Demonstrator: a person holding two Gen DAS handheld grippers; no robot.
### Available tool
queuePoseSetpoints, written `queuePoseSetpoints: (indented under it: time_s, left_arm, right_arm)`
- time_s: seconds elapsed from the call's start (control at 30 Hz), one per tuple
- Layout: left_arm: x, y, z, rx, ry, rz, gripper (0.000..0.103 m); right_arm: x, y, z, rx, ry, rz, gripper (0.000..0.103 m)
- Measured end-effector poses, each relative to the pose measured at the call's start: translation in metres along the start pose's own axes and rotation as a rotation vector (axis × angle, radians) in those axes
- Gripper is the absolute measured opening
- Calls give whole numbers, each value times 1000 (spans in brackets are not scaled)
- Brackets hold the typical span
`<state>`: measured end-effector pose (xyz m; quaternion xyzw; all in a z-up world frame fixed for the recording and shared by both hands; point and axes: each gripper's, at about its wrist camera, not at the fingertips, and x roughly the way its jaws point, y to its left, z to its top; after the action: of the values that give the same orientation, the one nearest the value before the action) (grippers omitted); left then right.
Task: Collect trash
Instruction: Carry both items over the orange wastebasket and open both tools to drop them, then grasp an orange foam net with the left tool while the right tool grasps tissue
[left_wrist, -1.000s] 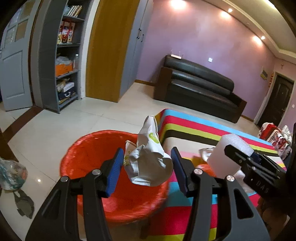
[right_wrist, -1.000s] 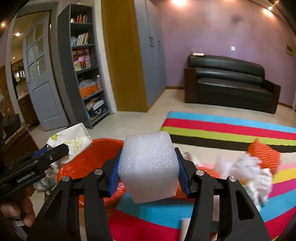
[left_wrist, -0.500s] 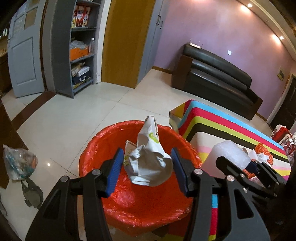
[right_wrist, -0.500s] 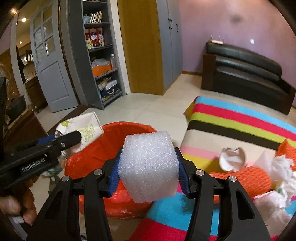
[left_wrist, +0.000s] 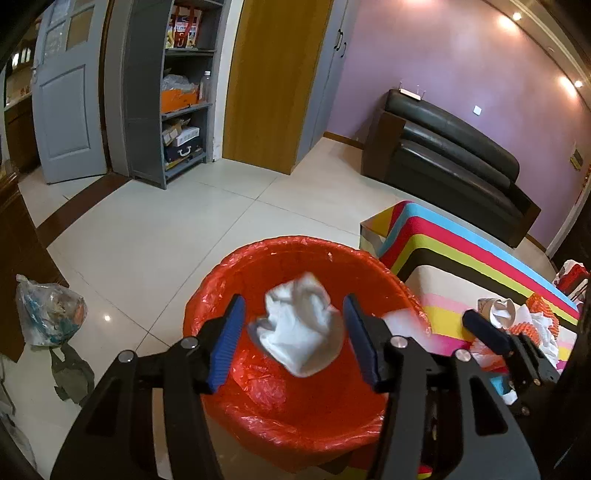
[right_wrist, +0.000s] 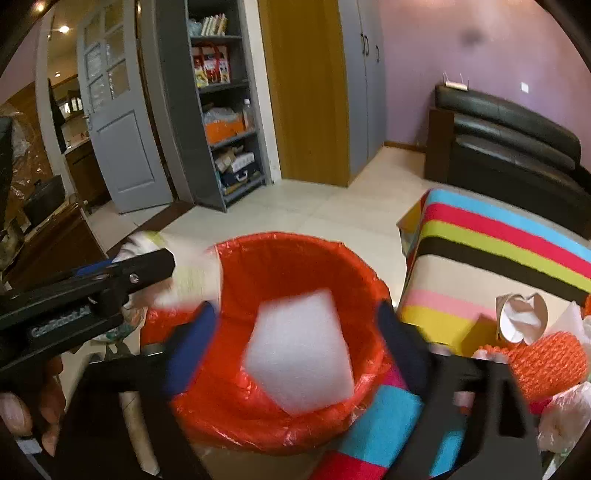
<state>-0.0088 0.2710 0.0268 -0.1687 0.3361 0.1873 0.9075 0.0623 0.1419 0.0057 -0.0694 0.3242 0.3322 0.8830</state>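
Observation:
A bin with a red plastic liner (left_wrist: 280, 417) stands on the floor beside the striped table; it also shows in the right wrist view (right_wrist: 280, 258). My left gripper (left_wrist: 293, 341) is open above it, and a crumpled white wrapper (left_wrist: 299, 332) is loose between the jaws, blurred, over the bin. My right gripper (right_wrist: 295, 343) is open too, and a white foam block (right_wrist: 299, 350) is free between its jaws, blurred, over the bin's mouth. The left gripper (right_wrist: 122, 273) appears at the left of the right wrist view.
The striped tablecloth (right_wrist: 498, 251) covers a table at the right with more trash: a torn paper cup (right_wrist: 521, 317), orange foam netting (right_wrist: 546, 362), white tissue (left_wrist: 543, 328). A plastic bag (left_wrist: 48, 314) lies on the tiled floor at left. A shelf unit (left_wrist: 177, 88) and black sofa (left_wrist: 450, 155) stand behind.
Both grippers have opened over the bin. The white wrapper and the foam block have come loose from the jaws and are dropping into the red liner.

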Motion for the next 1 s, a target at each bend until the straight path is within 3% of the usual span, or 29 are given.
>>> queuePoseSetpoints:
  time_s: [0.33,1.0]
  left_arm:
    - [-7,-2,-2,-2,-28,-4,62]
    - [-23,-70,-21,120,-75,-109,62]
  right_arm:
    - [-26,-20,-5,-27,-41,-54,85]
    - [-109,-90,-30,-9,-124,-212,85]
